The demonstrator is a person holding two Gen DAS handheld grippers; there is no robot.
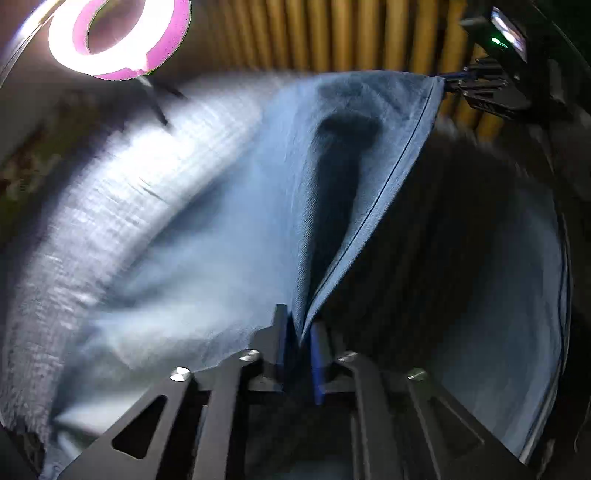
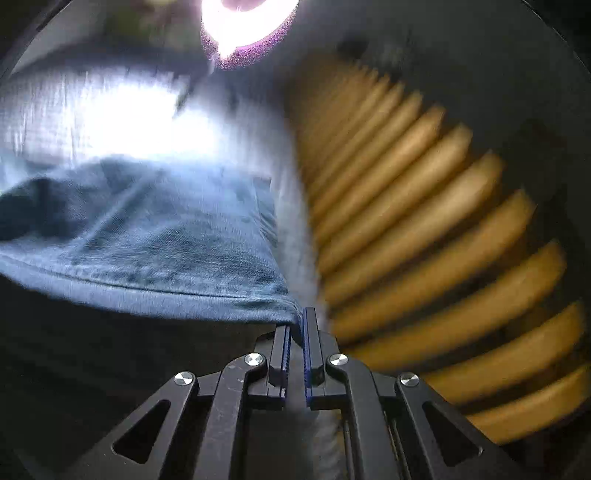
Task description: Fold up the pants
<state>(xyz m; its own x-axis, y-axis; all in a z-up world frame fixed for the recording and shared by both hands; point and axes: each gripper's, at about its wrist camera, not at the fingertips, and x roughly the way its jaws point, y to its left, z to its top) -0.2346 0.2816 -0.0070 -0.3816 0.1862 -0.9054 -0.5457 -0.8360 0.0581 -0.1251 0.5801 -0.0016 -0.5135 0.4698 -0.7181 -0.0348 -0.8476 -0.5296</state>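
Note:
Blue pants (image 1: 280,184) hang stretched between my two grippers, lifted off a pale cloth surface. In the left wrist view my left gripper (image 1: 300,332) is shut on a fold of the hemmed edge, with fabric squeezed between its blue pads. That edge runs up to the far corner, where my right gripper (image 1: 452,82) pinches it. In the right wrist view the right gripper (image 2: 296,325) is shut on the corner of the pants (image 2: 166,240), which spread away to the left. Below the lifted fabric all is dark shadow.
A bright ring light (image 1: 122,37) on a thin stand shines over the pale textured cloth (image 1: 147,177) that covers the surface. A wall of yellow wooden slats (image 2: 424,240) stands behind and to the right. The ring light (image 2: 247,26) glares at the top.

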